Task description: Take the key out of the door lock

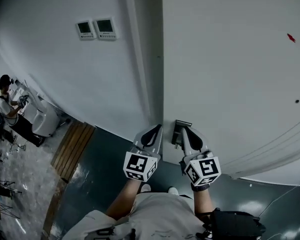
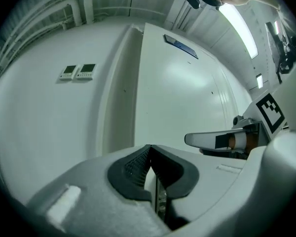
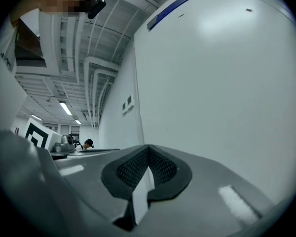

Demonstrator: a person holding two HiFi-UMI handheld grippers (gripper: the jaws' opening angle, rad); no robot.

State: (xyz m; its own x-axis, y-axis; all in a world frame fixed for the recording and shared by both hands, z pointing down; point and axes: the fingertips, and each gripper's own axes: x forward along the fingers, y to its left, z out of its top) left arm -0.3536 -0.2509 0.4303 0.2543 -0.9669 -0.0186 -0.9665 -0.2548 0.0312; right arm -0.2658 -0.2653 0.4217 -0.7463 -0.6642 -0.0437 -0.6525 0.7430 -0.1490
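Two wall panels [image 1: 105, 28] on the white wall [image 1: 50, 59]; a seated person [image 1: 8, 104] far left

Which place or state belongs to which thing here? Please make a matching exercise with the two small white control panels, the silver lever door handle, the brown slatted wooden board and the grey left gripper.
Things:
1. two small white control panels
2. silver lever door handle
3. brown slatted wooden board
4. grey left gripper

Places or states:
A. lying on the dark floor
B. jaws shut, holding nothing
C. mounted on the white wall, left of the door
D. fixed on the white door

Pairs: 1-C, 2-D, 3-A, 4-B.
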